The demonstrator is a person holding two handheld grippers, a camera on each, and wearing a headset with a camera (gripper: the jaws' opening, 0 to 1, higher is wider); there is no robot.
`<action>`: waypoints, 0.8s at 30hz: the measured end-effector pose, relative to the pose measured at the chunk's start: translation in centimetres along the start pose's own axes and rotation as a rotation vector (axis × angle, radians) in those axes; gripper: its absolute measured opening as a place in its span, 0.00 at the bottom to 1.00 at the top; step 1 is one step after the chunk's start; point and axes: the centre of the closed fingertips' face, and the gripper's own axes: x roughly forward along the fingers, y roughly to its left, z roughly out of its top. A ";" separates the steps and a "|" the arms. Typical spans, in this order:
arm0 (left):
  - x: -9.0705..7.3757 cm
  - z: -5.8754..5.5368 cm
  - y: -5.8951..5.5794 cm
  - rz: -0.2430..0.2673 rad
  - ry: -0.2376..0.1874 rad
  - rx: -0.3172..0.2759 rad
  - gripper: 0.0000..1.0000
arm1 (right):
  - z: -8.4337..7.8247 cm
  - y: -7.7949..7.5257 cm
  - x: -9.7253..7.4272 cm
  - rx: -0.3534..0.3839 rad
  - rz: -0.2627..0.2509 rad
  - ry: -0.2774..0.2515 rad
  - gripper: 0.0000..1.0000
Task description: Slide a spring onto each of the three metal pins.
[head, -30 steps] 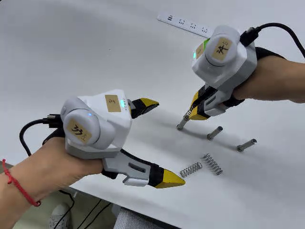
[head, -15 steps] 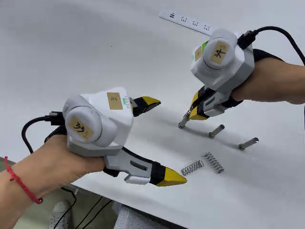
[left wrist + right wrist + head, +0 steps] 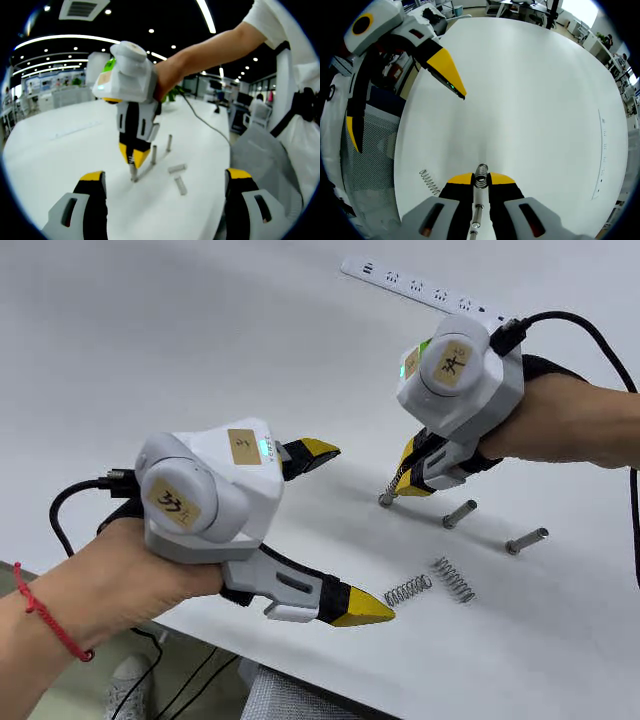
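Observation:
Three short metal pins stand on the white table: the left pin [image 3: 385,500], the middle pin [image 3: 459,513] and the right pin [image 3: 526,540]. My right gripper [image 3: 400,483] points down at the left pin, shut on a spring [image 3: 481,175] that sits around that pin's shaft [image 3: 477,206]. Two loose springs [image 3: 408,590] [image 3: 453,580] lie near the table's front edge. My left gripper [image 3: 342,530] hovers wide open to the left of them, with nothing between its jaws. In the left gripper view the right gripper [image 3: 134,159] stands over the left pin [image 3: 133,173].
A white power strip [image 3: 425,290] lies at the far side of the table. The table's front edge [image 3: 300,675] runs just under my left gripper. A black cable [image 3: 590,330] trails from the right gripper.
The head camera has shifted a little. The right gripper stays shut on the spring at the left pin, and the left gripper stays open in about the same place.

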 end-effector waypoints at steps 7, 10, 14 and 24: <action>0.0 0.0 0.0 0.002 -0.004 -0.005 0.99 | -0.1 0.0 0.6 0.003 -0.003 0.001 0.12; 0.0 0.0 0.1 0.003 -0.004 -0.005 0.99 | -0.1 0.0 1.0 -0.001 -0.004 0.005 0.12; -0.1 -0.1 0.1 0.003 -0.004 -0.007 0.99 | 0.0 0.3 1.0 -0.002 -0.004 0.007 0.12; -0.1 -0.2 0.1 0.004 -0.004 -0.007 0.99 | -0.2 0.3 1.6 0.009 -0.007 0.008 0.12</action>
